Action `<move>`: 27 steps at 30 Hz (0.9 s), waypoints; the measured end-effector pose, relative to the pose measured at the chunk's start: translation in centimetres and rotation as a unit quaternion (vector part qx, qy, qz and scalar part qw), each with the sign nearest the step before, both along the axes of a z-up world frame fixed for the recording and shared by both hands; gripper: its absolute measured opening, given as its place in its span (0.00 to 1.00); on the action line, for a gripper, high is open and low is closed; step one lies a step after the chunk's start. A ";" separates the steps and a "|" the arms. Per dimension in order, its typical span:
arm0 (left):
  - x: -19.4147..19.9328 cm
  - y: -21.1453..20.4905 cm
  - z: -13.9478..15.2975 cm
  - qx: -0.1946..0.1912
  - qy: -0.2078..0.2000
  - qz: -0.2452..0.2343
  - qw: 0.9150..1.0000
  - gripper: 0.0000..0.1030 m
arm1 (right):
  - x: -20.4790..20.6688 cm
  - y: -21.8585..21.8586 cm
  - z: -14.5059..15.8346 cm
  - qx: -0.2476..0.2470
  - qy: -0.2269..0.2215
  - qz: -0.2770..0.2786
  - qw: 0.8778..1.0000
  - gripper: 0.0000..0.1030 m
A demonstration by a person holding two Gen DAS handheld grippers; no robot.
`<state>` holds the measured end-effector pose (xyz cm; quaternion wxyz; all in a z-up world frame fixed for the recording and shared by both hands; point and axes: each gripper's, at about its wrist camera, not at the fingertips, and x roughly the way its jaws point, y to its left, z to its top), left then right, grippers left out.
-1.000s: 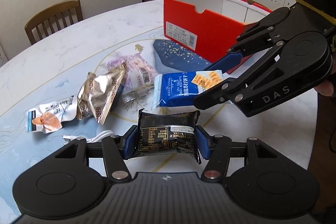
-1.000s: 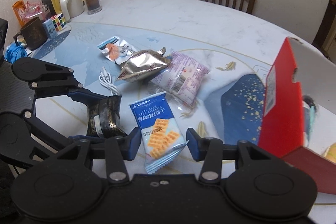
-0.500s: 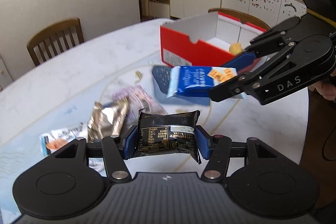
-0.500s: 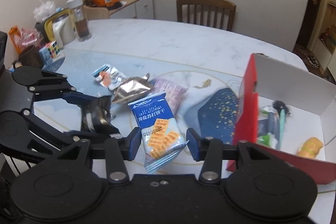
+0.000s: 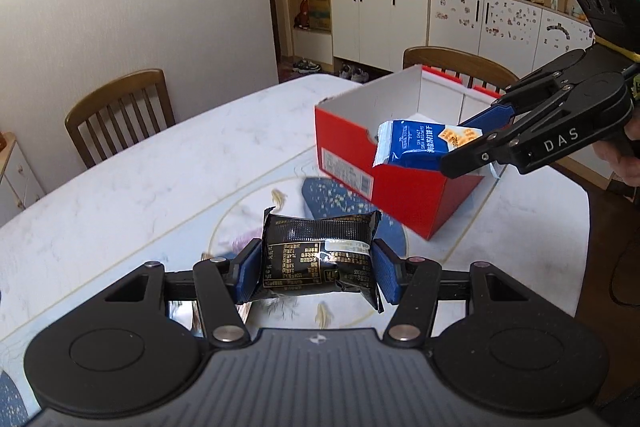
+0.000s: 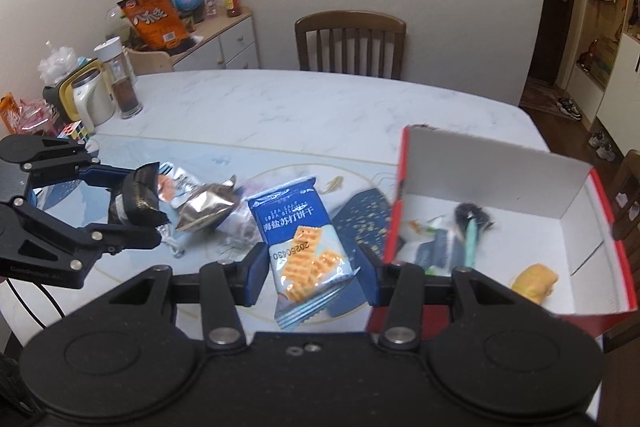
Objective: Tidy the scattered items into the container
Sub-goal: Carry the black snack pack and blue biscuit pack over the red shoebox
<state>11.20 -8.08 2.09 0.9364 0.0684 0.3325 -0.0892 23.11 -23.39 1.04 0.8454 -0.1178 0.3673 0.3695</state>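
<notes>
My left gripper [image 5: 316, 269] is shut on a black snack packet [image 5: 318, 259], held above the table. My right gripper [image 6: 312, 269] is shut on a blue cracker packet [image 6: 298, 227], lifted beside the near rim of the red box [image 6: 402, 195]. In the left wrist view the cracker packet [image 5: 416, 145] hangs at the edge of the red box [image 5: 396, 195]. Inside the box lie a yellow item [image 6: 534, 281], a teal-handled brush [image 6: 472, 231] and other small things. On the table lie a silver packet [image 6: 208, 207], a pale purple packet [image 6: 240, 227] and an orange-and-white packet [image 6: 176, 185].
A marble table [image 5: 120, 195] has wooden chairs [image 5: 120, 115] around it. A kettle [image 6: 90, 99], a jar [image 6: 120, 83], a cube and bags crowd the far left corner. A dark blue speckled mat [image 6: 362, 223] lies beside the box.
Both grippers rose with their packets. My right one carried the cracker packet toward the box, from over the table to the box's rim.
</notes>
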 end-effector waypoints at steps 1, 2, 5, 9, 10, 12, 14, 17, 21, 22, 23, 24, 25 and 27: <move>0.2 -0.2 0.2 0.000 -0.002 0.000 1.000 0.55 | 0.2 -0.3 0.1 0.000 -0.002 -0.001 1.000 0.45; 0.4 -0.4 0.4 0.000 -0.003 -0.001 1.000 0.55 | 0.5 -0.7 0.3 0.000 -0.004 -0.002 1.000 0.45; 1.1 -1.1 0.9 -0.002 -0.005 -0.002 1.000 0.55 | 1.5 -1.5 0.7 0.000 -0.006 -0.006 1.000 0.45; 2.2 -2.1 1.5 -0.003 -0.008 -0.003 1.000 0.55 | 2.7 -2.9 1.0 0.002 -0.007 -0.013 1.000 0.45; 2.5 -2.4 1.6 -0.003 -0.009 -0.004 1.000 0.55 | 3.0 -3.3 1.0 0.003 -0.006 -0.015 1.000 0.45; 3.2 -3.0 1.9 -0.007 -0.010 -0.004 1.000 0.55 | 3.7 -4.0 1.1 0.003 -0.006 -0.018 1.000 0.45; 3.9 -3.6 2.1 -0.009 -0.011 -0.004 1.000 0.55 | 4.5 -4.8 1.2 0.004 -0.006 -0.019 1.000 0.45; 5.1 -4.5 2.3 -0.013 -0.010 -0.003 1.000 0.55 | 5.5 -5.8 1.3 0.004 -0.007 -0.021 1.000 0.45; 6.9 -6.0 2.4 -0.016 -0.010 -0.003 1.000 0.55 | 7.0 -7.3 1.3 0.005 -0.006 -0.025 1.000 0.45; 7.3 -6.4 2.4 -0.016 -0.009 -0.004 1.000 0.55 | 7.4 -7.6 1.3 0.004 -0.006 -0.026 1.000 0.45; 7.7 -6.8 2.4 -0.017 -0.009 -0.004 1.000 0.55 | 7.7 -8.0 1.3 0.004 -0.006 -0.026 1.000 0.45; 8.1 -7.2 2.3 -0.017 -0.009 -0.005 1.000 0.55 | 8.0 -8.3 1.3 0.003 -0.005 -0.026 1.000 0.45; 8.6 -7.5 2.2 -0.018 -0.008 -0.005 1.000 0.55 | 8.3 -8.7 1.3 0.002 -0.005 -0.026 1.000 0.45; 9.4 -8.3 2.0 -0.020 -0.006 -0.006 1.000 0.55 | 9.0 -9.5 1.3 0.000 -0.005 -0.027 1.000 0.45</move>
